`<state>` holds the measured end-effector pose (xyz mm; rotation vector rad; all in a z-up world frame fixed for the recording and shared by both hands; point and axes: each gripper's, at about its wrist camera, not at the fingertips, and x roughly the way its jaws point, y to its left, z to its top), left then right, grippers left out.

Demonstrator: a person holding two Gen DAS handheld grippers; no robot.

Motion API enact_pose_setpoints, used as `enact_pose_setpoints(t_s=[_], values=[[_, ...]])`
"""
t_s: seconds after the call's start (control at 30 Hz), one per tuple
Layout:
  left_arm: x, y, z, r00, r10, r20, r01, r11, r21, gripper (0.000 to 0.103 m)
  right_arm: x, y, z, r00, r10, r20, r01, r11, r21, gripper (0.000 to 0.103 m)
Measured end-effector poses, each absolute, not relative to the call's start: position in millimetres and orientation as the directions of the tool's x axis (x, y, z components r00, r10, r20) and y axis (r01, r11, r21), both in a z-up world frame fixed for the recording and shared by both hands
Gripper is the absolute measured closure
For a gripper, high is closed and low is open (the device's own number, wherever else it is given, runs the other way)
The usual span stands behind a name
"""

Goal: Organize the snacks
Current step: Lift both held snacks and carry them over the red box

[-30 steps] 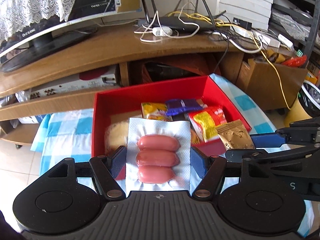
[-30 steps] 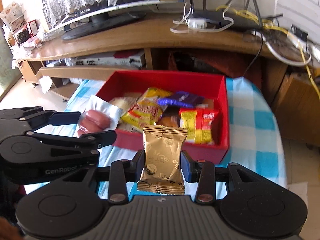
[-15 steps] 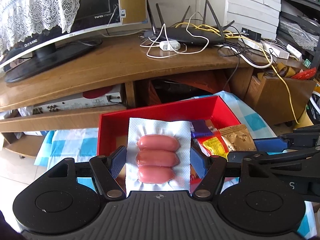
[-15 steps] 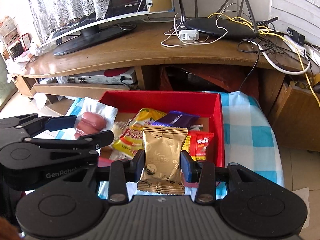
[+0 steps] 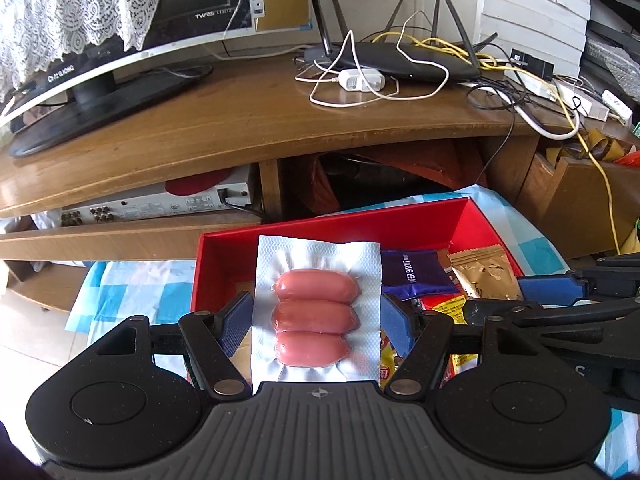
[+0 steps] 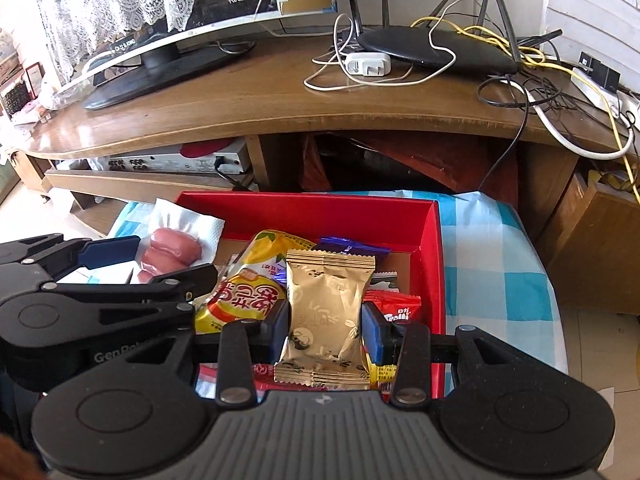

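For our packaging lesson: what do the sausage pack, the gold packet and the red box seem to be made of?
Sausage pack: clear, glossy plastic film, seemingly vacuum-sealed, clinging around three sausages over a white textured backing.
Gold packet: metallic-looking foil or foil-laminated film; crimped, serrated end seals and crinkles.
Red box: probably matte red cardboard; thin straight walls, brown floor inside.
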<state>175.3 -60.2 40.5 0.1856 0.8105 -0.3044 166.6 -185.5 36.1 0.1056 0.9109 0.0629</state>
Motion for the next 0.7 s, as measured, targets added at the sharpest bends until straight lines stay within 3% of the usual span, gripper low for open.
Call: enact_pose_setpoints(t_s=[0.7], values=[[199, -66, 22, 0.633, -0.156, -0.758, 0.316, 0.946, 0.07, 0.03, 192, -186, 16, 0.594, 0.085, -0.8, -0.007, 0.995, 0.101, 0.06]])
